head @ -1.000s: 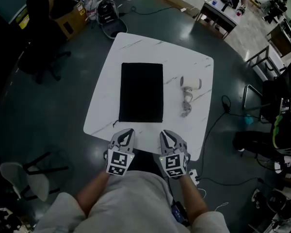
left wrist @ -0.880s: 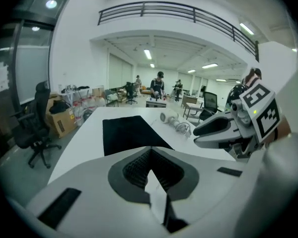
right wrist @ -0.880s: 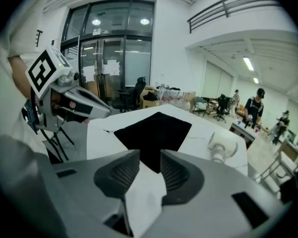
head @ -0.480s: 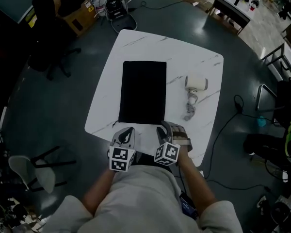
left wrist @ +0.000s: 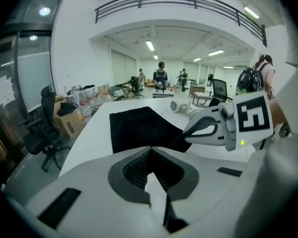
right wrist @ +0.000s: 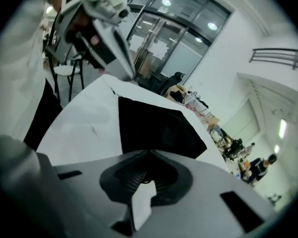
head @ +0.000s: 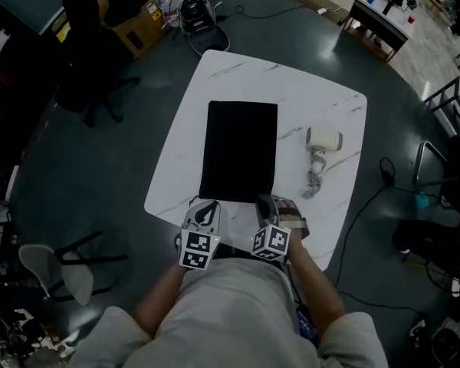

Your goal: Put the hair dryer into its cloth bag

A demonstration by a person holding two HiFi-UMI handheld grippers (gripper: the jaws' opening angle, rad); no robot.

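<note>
The black cloth bag (head: 240,152) lies flat on the white table (head: 322,98), its near edge toward me. To its right lies the white hair dryer (head: 323,139), with its cord (head: 314,181) bunched below it. My left gripper (head: 208,206) is shut and empty at the bag's near left corner. My right gripper (head: 265,203) is rolled sideways at the near right corner, its jaws closing together with nothing between them. In the left gripper view the bag (left wrist: 139,125), the dryer (left wrist: 181,107) and the right gripper (left wrist: 208,128) show. In the right gripper view the bag (right wrist: 159,128) lies just ahead.
A black office chair (head: 92,90) and a cardboard box (head: 134,18) stand at the far left. A dark case (head: 198,14) lies beyond the table. A grey chair (head: 61,271) stands near left. Cables (head: 368,205) run on the floor at right. People (left wrist: 160,76) stand far off.
Both grippers have come down and forward to the bag's near edge. The right gripper has rolled onto its side, so its marker cube now faces differently.
</note>
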